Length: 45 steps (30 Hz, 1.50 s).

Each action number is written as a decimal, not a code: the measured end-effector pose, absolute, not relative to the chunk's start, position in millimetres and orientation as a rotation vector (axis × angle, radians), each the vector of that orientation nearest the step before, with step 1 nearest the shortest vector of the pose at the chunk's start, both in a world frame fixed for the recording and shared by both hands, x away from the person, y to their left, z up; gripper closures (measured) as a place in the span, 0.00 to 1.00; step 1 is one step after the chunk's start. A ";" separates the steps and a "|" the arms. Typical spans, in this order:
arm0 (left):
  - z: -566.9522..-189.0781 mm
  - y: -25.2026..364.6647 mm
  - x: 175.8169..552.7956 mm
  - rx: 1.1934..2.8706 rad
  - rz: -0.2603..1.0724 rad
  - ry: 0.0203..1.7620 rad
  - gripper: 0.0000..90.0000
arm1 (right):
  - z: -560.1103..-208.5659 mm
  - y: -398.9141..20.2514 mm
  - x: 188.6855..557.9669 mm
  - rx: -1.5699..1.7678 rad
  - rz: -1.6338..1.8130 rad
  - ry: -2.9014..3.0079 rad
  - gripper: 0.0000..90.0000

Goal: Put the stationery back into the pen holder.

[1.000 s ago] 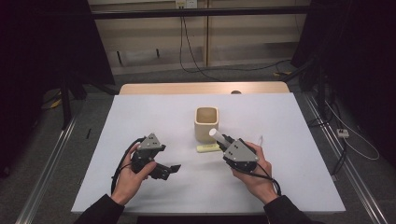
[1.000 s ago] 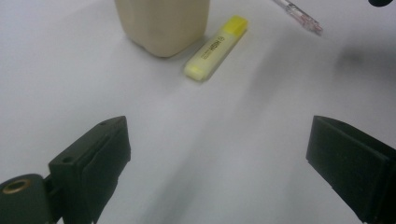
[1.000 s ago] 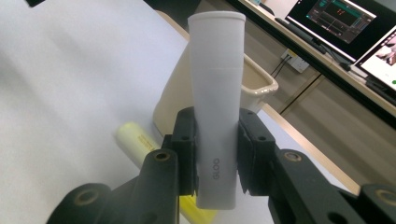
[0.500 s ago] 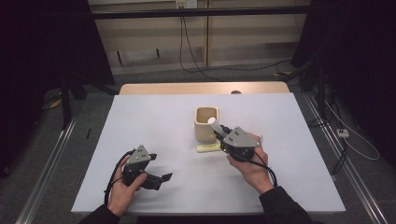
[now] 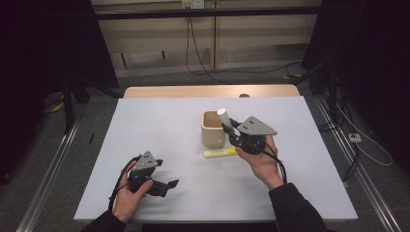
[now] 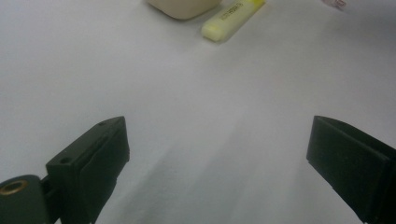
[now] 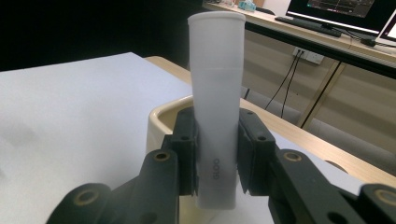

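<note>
- White worktop (image 5: 159, 130) in a dim room, with a wooden edge along its far side, dark curtains to left and right, and cables on the floor beyond.
- Left gripper (image 5: 167, 186): at the near left of the worktop, low over the surface in the person's left hand (image 5: 128, 200). Its jaws stand wide apart with nothing between them; in the left gripper view only bare white surface lies between the two black jaws.
- Yellow highlighter (image 5: 220, 153): lying flat on the worktop, near the middle, just on the near side of the cup and apart from both grippers. In the left gripper view it appears at the far edge (image 6: 232, 18), beside the cup's base.
- Right gripper (image 5: 231, 126): right of centre, raised above the worktop in the person's right hand (image 5: 261, 162), grey three-cornered plate on top. Its jaws are clamped on a white tube (image 5: 226, 120), pads pressing both sides of the lower half.
- White tube, right gripper view (image 7: 217, 107): stands upright between the jaws, top end rising well above them, small dark lettering on its lower part.
- Cream cup (image 5: 211, 133): upright at the middle of the worktop, mouth open upward; the tube is held over its right rim, tilted in the high view.
</note>
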<state>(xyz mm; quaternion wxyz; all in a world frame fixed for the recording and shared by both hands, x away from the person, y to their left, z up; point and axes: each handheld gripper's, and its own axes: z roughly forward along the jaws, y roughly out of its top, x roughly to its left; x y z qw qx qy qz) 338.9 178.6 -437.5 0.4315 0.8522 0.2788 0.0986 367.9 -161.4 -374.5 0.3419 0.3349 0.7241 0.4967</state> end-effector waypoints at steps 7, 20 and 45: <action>-437.5 178.6 339.0 2.120 0.251 0.700 0.06 | -365.2 -159.3 381.6 0.891 1.312 1.873 0.79; -436.9 179.4 338.8 2.118 0.259 0.709 0.06 | -363.9 -143.2 412.2 0.912 1.303 1.895 0.79; -437.3 180.9 341.0 2.113 0.277 0.740 0.06 | -396.8 -131.9 430.2 1.070 1.363 1.886 0.79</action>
